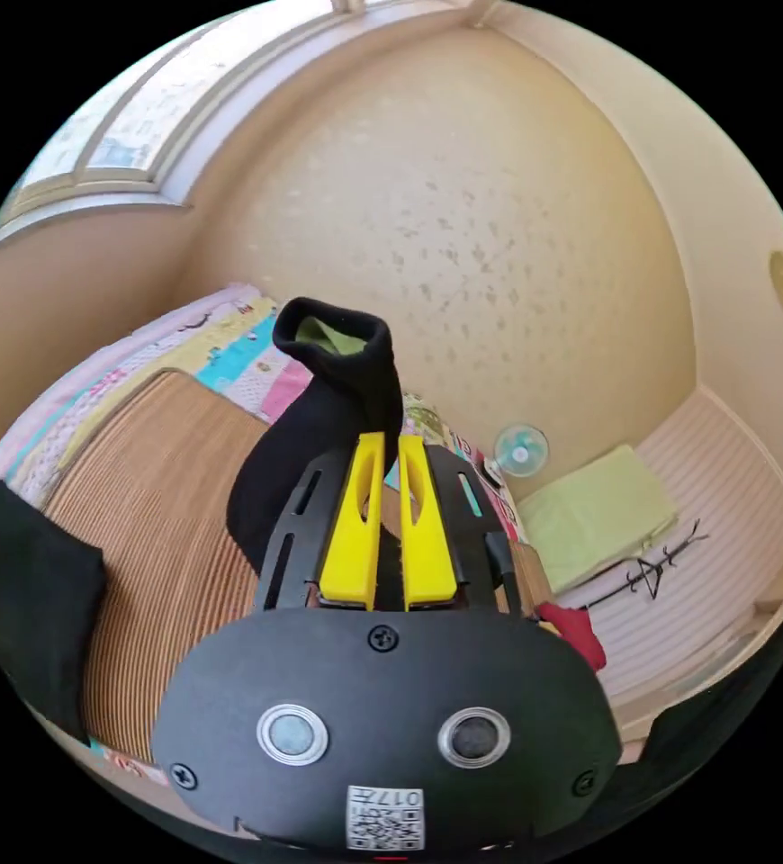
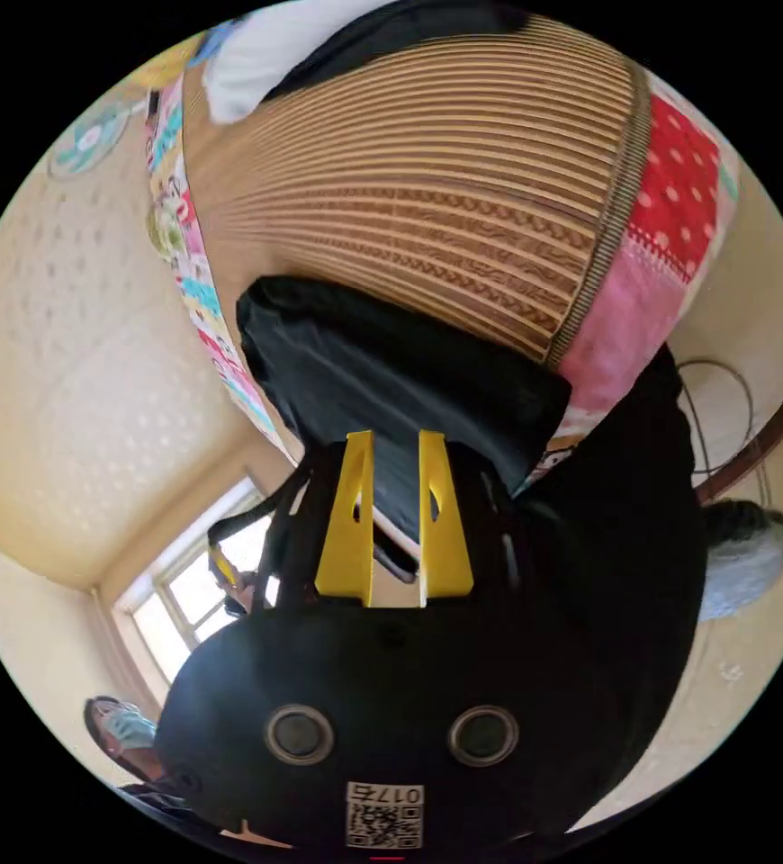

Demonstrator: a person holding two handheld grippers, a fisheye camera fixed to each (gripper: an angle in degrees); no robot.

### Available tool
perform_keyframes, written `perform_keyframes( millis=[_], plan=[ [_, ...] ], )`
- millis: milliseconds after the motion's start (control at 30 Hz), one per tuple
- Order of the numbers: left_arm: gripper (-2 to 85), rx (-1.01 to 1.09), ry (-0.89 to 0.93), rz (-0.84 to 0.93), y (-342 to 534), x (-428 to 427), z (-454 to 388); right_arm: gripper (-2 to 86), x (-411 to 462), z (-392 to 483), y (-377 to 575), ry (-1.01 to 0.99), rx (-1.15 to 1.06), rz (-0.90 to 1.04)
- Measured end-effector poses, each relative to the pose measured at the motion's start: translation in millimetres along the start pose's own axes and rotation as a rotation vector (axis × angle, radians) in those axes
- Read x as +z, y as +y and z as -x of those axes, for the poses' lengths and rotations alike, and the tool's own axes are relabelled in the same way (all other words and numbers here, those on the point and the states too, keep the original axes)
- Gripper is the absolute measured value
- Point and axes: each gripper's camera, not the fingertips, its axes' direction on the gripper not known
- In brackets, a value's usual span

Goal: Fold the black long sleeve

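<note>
The left tongs (image 1: 390, 443) pinch a sleeve of the black long-sleeve top (image 1: 319, 432), its cuff lifted. The right tongs (image 2: 395, 438) stand apart around a fold of the top (image 2: 391, 378), which lies on the brown woven mat (image 2: 427, 171); the grip is hard to make out.

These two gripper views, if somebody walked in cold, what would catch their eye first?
Probably the black sleeve standing up from the left gripper, its open cuff showing a green lining above the yellow jaws, which are closed on the cloth. Next, in the right gripper view, the black garment lies on the striped woven mat at the bed's edge, and the right gripper has its jaws apart over that fabric.
</note>
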Motion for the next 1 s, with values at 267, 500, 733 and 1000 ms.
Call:
perform_keyframes(
  millis=[267,500,733,1000],
  plan=[
    [7.9,0.128,0.175,0.595,185,210,-140,14.7,-36,-47,-19,-0.211,0.298,-0.133],
    [7.2,0.016,0.075,0.888,317,179,-111,7.5,-42,-73,-45,-0.112,0.496,-0.11],
    [5.8,-0.111,-0.136,0.991,362,118,-47,2.2,-77,-14,-71,-0.107,0.191,-0.181],
    [5.1,-0.288,-0.227,0.922,367,70,-1,2.1,-142,237,1,-0.337,-0.738,-0.384]
  ],
)
